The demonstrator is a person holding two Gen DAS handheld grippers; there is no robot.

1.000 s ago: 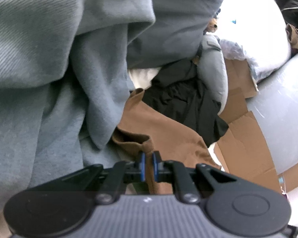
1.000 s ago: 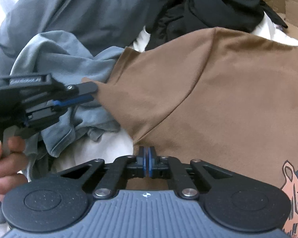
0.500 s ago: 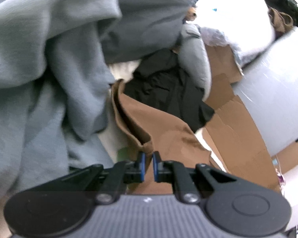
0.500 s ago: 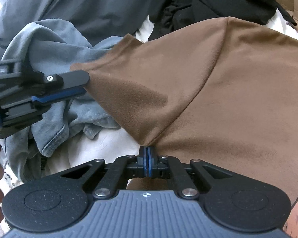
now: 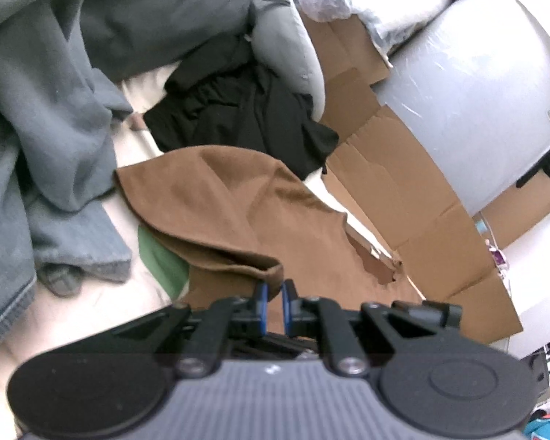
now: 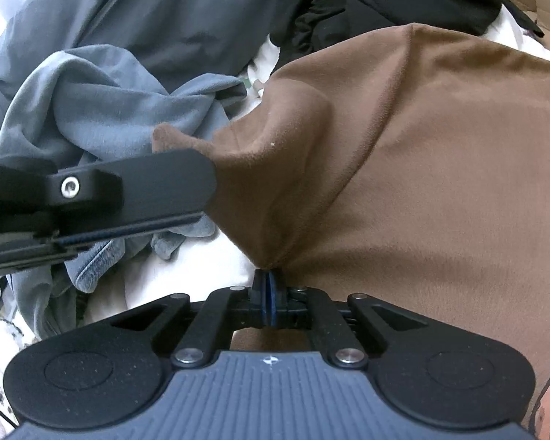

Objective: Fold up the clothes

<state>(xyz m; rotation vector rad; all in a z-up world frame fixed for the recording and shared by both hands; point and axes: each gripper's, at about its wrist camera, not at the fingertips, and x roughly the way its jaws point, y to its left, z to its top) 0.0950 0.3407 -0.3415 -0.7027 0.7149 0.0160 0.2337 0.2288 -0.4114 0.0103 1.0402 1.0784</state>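
The right gripper (image 6: pixel 267 286) has its fingers pinched on a bunched edge of the brown shirt (image 6: pixel 440 154), though they are just starting to ease apart. The left gripper (image 5: pixel 273 302) grasps a rolled hem of the same shirt between its blue pads. The shirt lies spread on a pale surface, hemmed in by a grey sweatshirt (image 5: pixel 47 117), black clothes (image 5: pixel 238 110) and flattened cardboard (image 5: pixel 403 198). If the right fingers loosen further, I'd expect that corner to slip and the fold to sag. The shirt could also drag the grey sweatshirt along.
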